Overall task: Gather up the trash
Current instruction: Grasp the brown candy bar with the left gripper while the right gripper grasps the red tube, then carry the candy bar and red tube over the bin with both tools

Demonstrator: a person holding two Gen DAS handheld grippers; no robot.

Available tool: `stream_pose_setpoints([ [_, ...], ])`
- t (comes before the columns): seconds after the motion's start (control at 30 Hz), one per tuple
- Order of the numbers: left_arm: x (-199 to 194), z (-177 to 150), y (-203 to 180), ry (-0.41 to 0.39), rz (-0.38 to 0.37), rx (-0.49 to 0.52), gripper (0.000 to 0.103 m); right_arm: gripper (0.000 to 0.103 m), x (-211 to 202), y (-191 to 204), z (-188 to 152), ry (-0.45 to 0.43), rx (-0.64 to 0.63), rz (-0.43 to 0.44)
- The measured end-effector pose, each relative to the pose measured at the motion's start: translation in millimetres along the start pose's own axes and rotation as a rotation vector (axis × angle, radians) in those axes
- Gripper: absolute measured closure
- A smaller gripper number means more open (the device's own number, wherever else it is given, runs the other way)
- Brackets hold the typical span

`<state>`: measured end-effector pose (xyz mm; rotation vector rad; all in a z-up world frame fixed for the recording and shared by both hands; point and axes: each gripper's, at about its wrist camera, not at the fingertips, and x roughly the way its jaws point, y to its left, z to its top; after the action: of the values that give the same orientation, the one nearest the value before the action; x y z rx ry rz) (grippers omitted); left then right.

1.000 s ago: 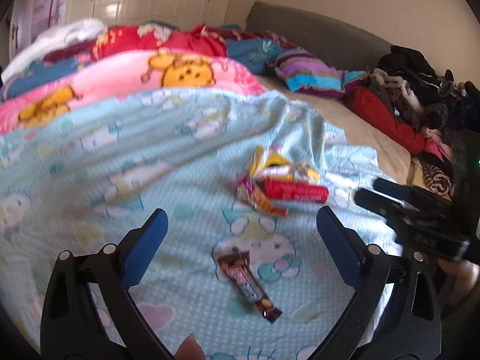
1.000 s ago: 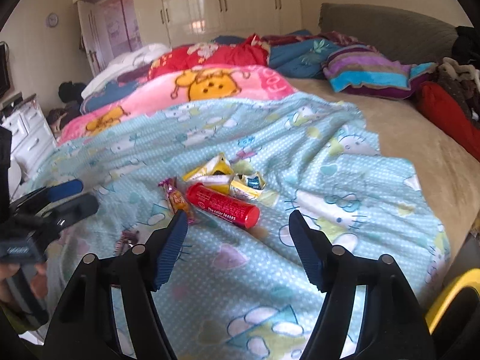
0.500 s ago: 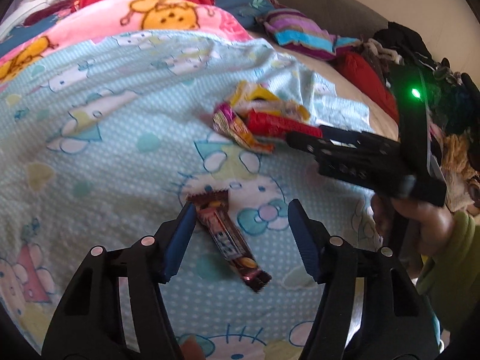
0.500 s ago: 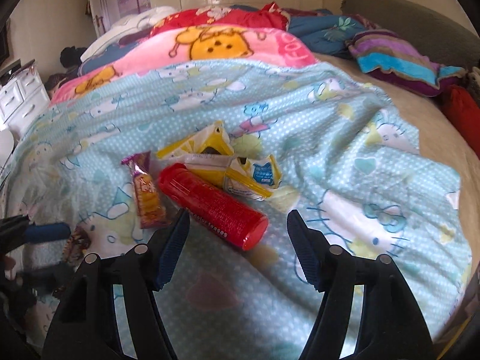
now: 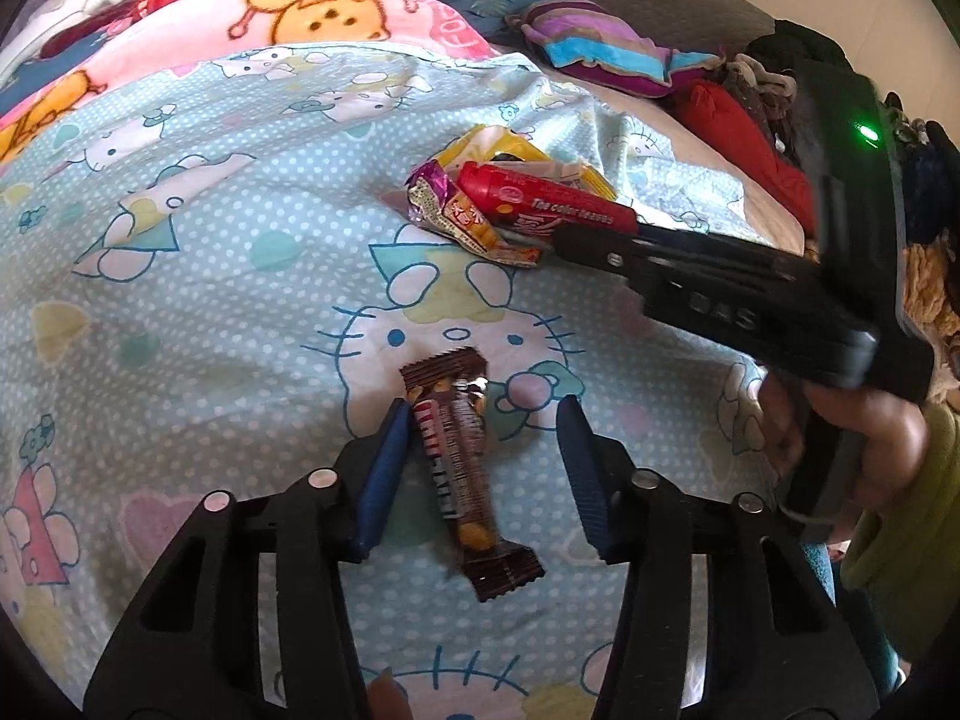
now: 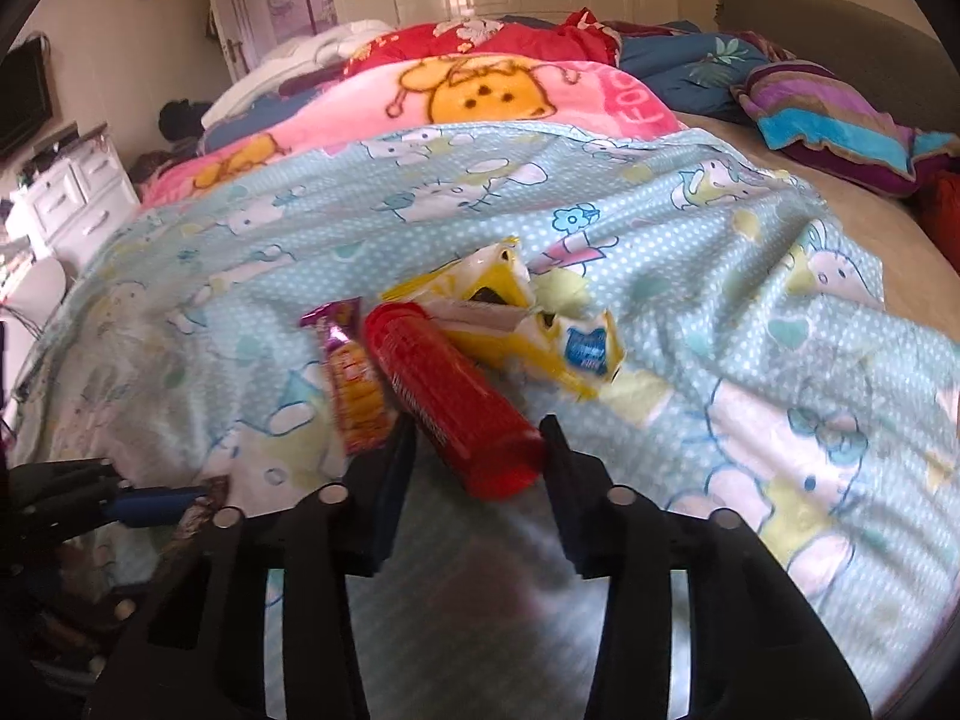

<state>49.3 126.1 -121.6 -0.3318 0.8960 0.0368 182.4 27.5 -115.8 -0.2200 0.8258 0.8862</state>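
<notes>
A brown candy bar wrapper lies on the light blue cartoon bedsheet. My left gripper is open and straddles it, the left pad touching its edge. A red tube lies in a small pile with a purple-orange snack wrapper and yellow wrappers. My right gripper is open around the near end of the red tube. The tube and the right gripper also show in the left wrist view.
A pink cartoon blanket and red bedding lie behind. A striped pillow and dark clothes sit at the right. A white dresser stands at the left, wardrobes at the back.
Both grippers moved down and forward. The left one now straddles the brown wrapper and has narrowed. The right one has reached the red tube's end.
</notes>
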Motion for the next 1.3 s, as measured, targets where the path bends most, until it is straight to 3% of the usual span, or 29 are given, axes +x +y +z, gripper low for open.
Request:
stream_pose_setpoints([
  [0.23, -1, 0, 1, 0.0, 0.02, 0.004, 0.083, 0.07, -43, 3, -24, -0.085, 0.091, 0.006],
  [0.4, -2, 1, -12, -0.003, 0.004, 0.052, 0.087, 0.071, -70, -4, -40, -0.128, 0.165, -0.02],
  [0.87, -21, 37, -86, -0.104, -0.11, 0.19, 0.088, 0.074, -142, -44, -69, -0.242, 0.322, -0.113],
  [1.3, -27, 49, -151, -0.143, -0.201, 0.258, 0.088, 0.075, -194, -72, -82, -0.328, 0.391, -0.182],
])
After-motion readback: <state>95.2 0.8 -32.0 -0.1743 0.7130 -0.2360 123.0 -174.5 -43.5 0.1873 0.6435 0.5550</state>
